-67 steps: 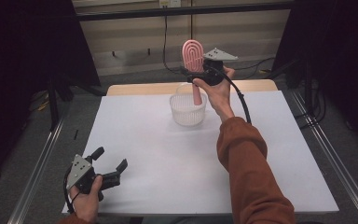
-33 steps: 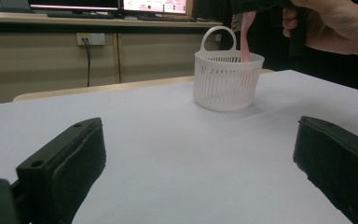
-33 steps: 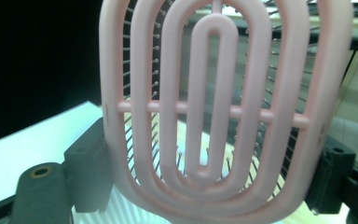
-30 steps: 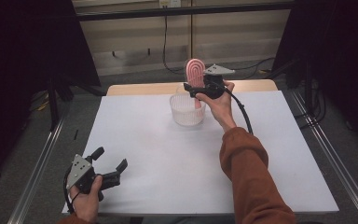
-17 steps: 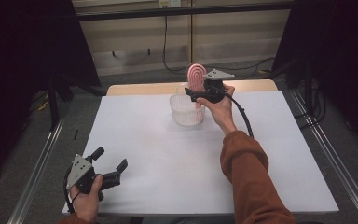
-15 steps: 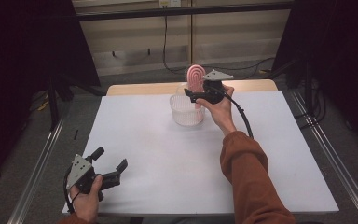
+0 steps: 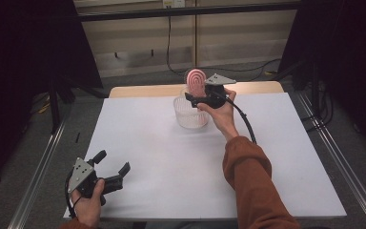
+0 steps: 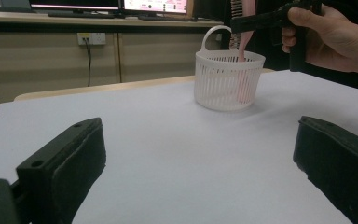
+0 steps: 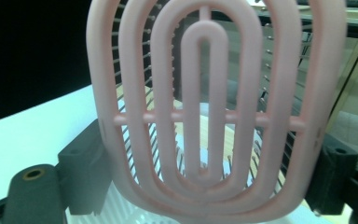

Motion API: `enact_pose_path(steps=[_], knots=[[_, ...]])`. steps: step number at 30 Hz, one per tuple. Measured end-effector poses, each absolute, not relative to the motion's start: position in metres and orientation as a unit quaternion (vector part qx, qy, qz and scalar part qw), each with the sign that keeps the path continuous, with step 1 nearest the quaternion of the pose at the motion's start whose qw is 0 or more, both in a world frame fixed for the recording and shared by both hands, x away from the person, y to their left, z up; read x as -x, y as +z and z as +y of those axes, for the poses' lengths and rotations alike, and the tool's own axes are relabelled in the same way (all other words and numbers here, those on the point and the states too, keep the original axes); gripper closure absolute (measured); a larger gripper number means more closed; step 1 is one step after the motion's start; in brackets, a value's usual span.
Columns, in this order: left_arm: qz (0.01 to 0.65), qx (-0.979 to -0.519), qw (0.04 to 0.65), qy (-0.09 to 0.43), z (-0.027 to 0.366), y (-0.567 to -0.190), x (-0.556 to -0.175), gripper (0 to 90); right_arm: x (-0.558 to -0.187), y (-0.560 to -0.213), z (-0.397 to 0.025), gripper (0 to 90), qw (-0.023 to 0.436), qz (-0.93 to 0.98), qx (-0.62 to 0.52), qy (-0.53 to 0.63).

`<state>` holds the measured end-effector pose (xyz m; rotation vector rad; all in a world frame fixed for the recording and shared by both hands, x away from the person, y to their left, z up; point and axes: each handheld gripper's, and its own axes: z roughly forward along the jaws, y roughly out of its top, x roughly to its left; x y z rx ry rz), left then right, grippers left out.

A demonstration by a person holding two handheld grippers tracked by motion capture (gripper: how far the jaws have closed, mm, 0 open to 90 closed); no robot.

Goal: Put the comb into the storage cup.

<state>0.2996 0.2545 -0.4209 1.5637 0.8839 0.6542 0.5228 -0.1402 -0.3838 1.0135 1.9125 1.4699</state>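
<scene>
The right gripper (image 7: 196,98) is clamped on the pink hairbrush (image 7: 196,81), handle already down inside the white basket (image 7: 190,114), release left; left gripper (image 7: 112,168) gapes empty, well short of the basket.

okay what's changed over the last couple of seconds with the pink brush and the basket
The right gripper has carried the pink hairbrush down, so its handle now stands inside the white basket, head up. The jaws remain closed on the brush, just below its head. The basket has not shifted on the white table. The left gripper has stayed open and idle near the table's front left corner.
</scene>
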Motion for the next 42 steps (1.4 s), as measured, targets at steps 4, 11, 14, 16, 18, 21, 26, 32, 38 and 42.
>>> enact_pose_path(steps=[4, 11, 14, 16, 18, 21, 26, 32, 38, 42], knots=[[0.377, -0.668, 0.577, 0.279, 0.254, -0.421, -0.3, 2.3, -0.523, -0.384, -0.137, 15.8, 0.254, 0.702, -0.375, 0.55], [0.377, -0.668, 0.578, 0.278, 0.254, -0.421, -0.3, 2.3, -0.524, -0.387, -0.133, 14.4, 0.244, 0.702, -0.379, 0.552], [0.376, -0.669, 0.577, 0.278, 0.254, -0.421, -0.3, 2.3, -0.524, -0.389, -0.129, 14.0, 0.241, 0.701, -0.381, 0.552], [0.376, -0.669, 0.578, 0.278, 0.254, -0.421, -0.3, 2.3, -0.525, -0.389, -0.128, 13.9, 0.239, 0.701, -0.381, 0.554], [0.376, -0.67, 0.577, 0.277, 0.254, -0.421, -0.3, 2.3, -0.525, -0.39, -0.126, 13.9, 0.238, 0.706, -0.378, 0.55], [0.376, -0.67, 0.578, 0.277, 0.254, -0.421, -0.3, 2.3, -0.526, -0.391, -0.123, 14.2, 0.236, 0.708, -0.378, 0.548], [0.376, -0.67, 0.577, 0.278, 0.254, -0.421, -0.3, 2.3, -0.528, -0.391, -0.117, 15.0, 0.235, 0.716, -0.375, 0.54], [0.377, -0.668, 0.578, 0.278, 0.255, -0.421, -0.3, 2.3, -0.528, -0.393, -0.109, 14.3, 0.228, 0.726, -0.364, 0.537], [0.376, -0.669, 0.578, 0.278, 0.255, -0.421, -0.3, 2.3, -0.527, -0.398, -0.103, 14.4, 0.211, 0.742, -0.354, 0.53], [0.375, -0.669, 0.578, 0.278, 0.255, -0.421, -0.3, 2.3, -0.528, -0.402, -0.102, 15.1, 0.196, 0.75, -0.355, 0.523]])
